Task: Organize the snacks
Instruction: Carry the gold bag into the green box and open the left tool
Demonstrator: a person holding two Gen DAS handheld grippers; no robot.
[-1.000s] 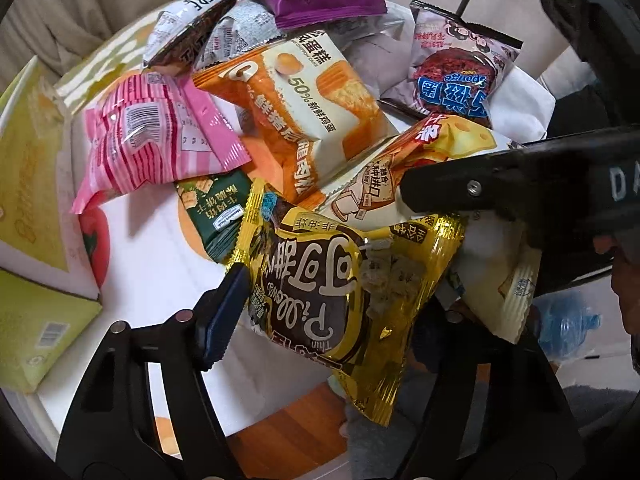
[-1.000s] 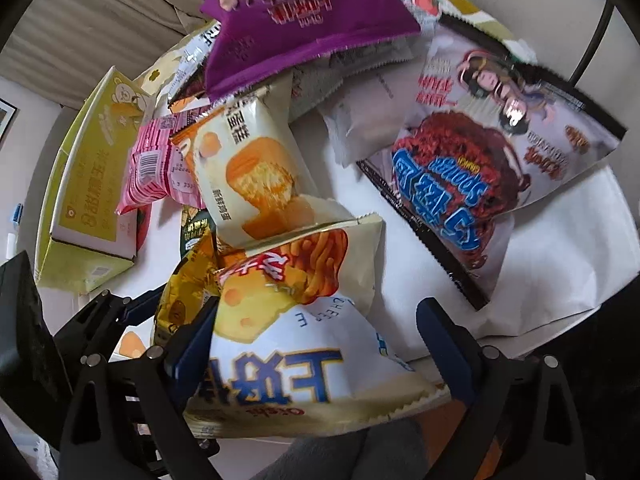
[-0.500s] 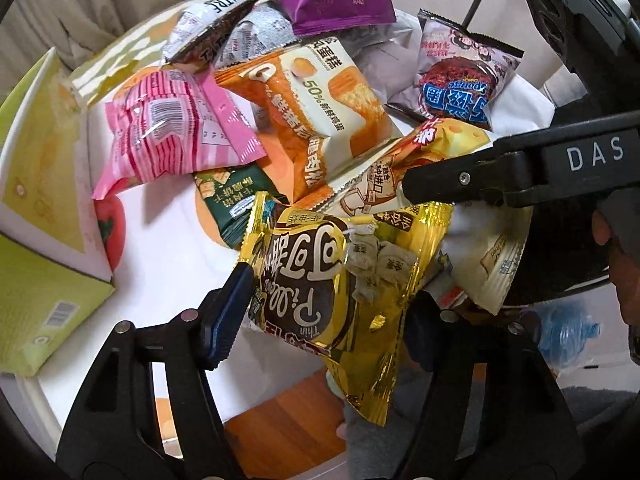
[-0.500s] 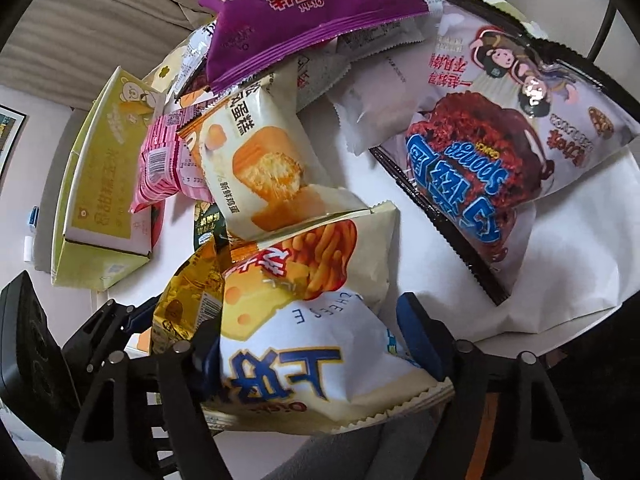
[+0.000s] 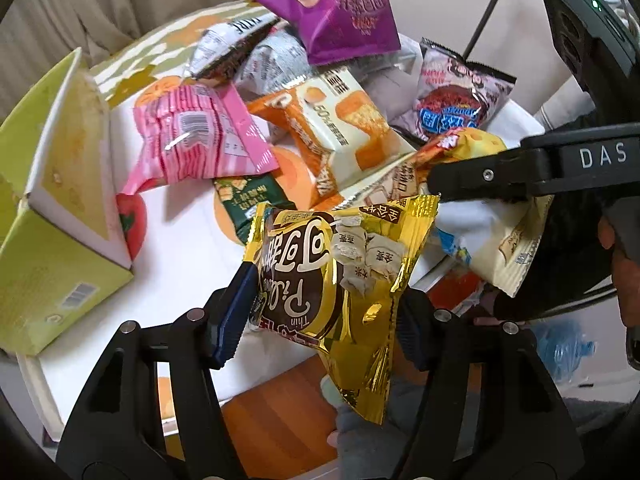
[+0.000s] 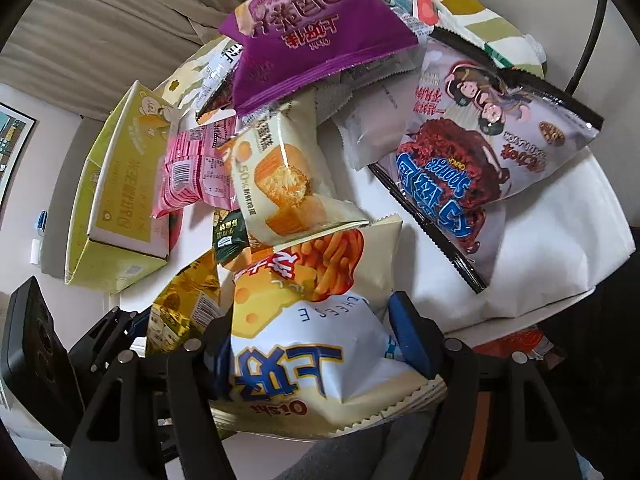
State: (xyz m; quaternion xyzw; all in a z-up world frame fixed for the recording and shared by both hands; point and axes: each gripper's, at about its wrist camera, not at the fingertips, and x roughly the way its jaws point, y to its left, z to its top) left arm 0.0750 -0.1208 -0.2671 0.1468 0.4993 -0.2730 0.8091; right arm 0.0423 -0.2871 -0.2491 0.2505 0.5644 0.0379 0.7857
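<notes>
My left gripper [image 5: 324,312] is shut on a gold and brown snack bag [image 5: 340,272] and holds it above the table's near edge. My right gripper [image 6: 316,344] is shut on a white and yellow cheese snack bag [image 6: 312,344], held just right of the gold bag [image 6: 184,304]. The right gripper also shows in the left wrist view [image 5: 520,172], with the cheese bag [image 5: 500,240] under it. Several more bags lie piled on the table: pink [image 5: 196,136], orange cake [image 5: 340,136], purple [image 6: 316,32] and grey with blue print [image 6: 480,168].
A yellow-green carton [image 5: 52,216] stands at the table's left side. A small dark green packet [image 5: 248,200] lies behind the gold bag. The white table [image 6: 552,248] has a fruit-print cloth. Curtains hang behind. Wooden floor [image 5: 280,428] shows below the table edge.
Both grippers have lifted and drawn back a little with their bags. The right gripper's fingers closed in on the cheese bag. The pile on the table has not moved.
</notes>
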